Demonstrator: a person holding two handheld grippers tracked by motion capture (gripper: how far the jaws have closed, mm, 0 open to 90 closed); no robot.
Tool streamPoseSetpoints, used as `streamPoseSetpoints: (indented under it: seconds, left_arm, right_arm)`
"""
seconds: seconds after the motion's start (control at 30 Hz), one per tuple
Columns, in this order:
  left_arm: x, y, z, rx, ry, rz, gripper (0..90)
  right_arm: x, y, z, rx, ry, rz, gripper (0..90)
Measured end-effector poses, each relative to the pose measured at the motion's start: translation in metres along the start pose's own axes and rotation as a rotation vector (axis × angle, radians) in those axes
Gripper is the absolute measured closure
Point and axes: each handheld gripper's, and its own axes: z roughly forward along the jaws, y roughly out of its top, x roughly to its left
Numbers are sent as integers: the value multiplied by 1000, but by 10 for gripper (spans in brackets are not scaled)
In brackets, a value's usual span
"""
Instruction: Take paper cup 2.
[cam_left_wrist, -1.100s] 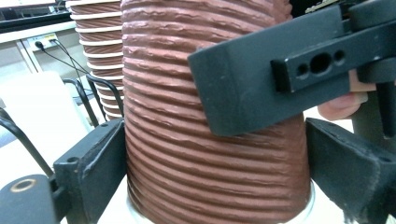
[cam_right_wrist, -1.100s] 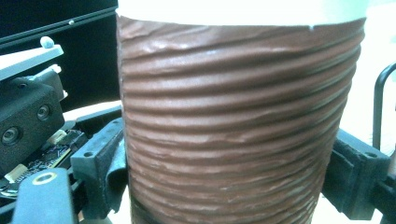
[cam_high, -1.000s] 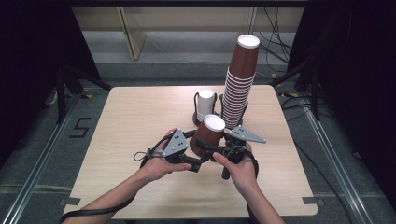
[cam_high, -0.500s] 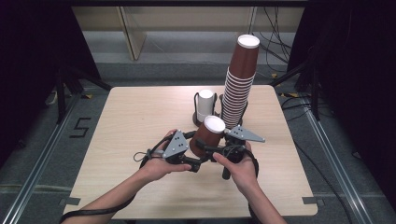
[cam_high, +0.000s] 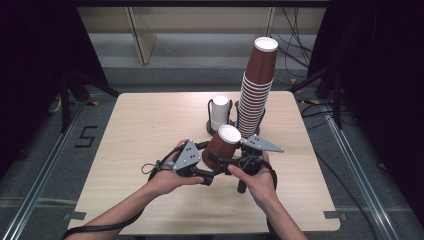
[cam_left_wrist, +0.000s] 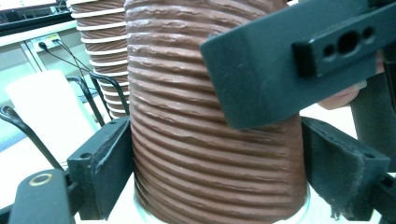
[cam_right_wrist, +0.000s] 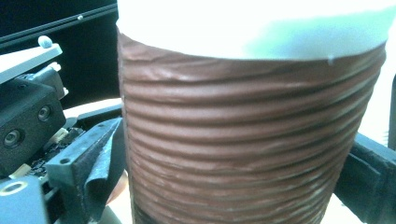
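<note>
Nothing has really shifted since the earlier frames: you still hold the brown cup (cam_high: 223, 145) upside down over the near middle of the table (cam_high: 125, 135), in front of the tall stack of cups (cam_high: 254, 95). Your left gripper (cam_high: 212, 161) has its jaws pressed on both sides of the ribbed wall, and your right gripper (cam_high: 231, 165) clamps the same cup. It looks already taken from the stack, so setting it down somewhere is probably what remains. From above you see the white roll (cam_high: 219, 113) in its wire holder behind the cup. The left gripper view adds the right gripper's jaw crossing the cup's ribs, which the high view hides
</note>
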Motion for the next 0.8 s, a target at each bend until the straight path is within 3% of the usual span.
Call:
streamPoseSetpoints:
  seconds: [0.33,0.8]
  left_arm:
    - [1,-1,-2,5,4,-2,142]
    - [0,-2,-4,23,4,10,143]
  right_arm:
    - [-2,1,-5,-6,-1,-1,5]
    - [-2,3,-10,17,-8,-4,4]
